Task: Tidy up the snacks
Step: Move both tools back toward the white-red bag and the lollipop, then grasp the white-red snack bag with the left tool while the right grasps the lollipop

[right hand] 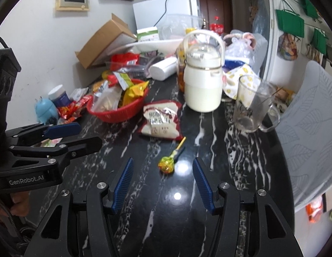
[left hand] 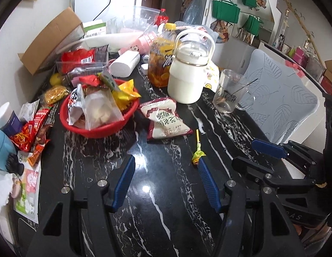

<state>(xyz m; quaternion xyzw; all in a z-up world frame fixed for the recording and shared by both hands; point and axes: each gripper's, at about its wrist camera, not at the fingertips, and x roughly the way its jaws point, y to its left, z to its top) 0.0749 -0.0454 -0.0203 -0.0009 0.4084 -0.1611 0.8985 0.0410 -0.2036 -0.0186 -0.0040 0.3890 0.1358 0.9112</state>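
A yellow-wrapped lollipop point(right hand: 167, 165) lies on the black marble table point(right hand: 187, 214), between the tips of my right gripper point(right hand: 163, 161). That gripper is open and its pads do not touch the lollipop. In the left wrist view the lollipop point(left hand: 197, 155) lies just ahead of the right fingertip of my left gripper point(left hand: 166, 160), which is open and holds nothing. A white and maroon snack packet point(left hand: 166, 122) point(right hand: 161, 120) lies flat beyond. To its left stands a red basket point(left hand: 97, 131) point(right hand: 123, 116) heaped with snack bags. Each gripper shows in the other's view: right gripper point(left hand: 243, 152), left gripper point(right hand: 91, 133).
A white jug point(left hand: 187, 75), an orange drink bottle point(left hand: 159, 64) and a glass mug point(left hand: 229, 94) stand behind the packet. Loose snack packets point(left hand: 35, 132), a blue figure point(left hand: 3, 150) and a cardboard box point(left hand: 52, 38) crowd the left side. A grey chair cushion point(left hand: 279, 98) rises at the right edge.
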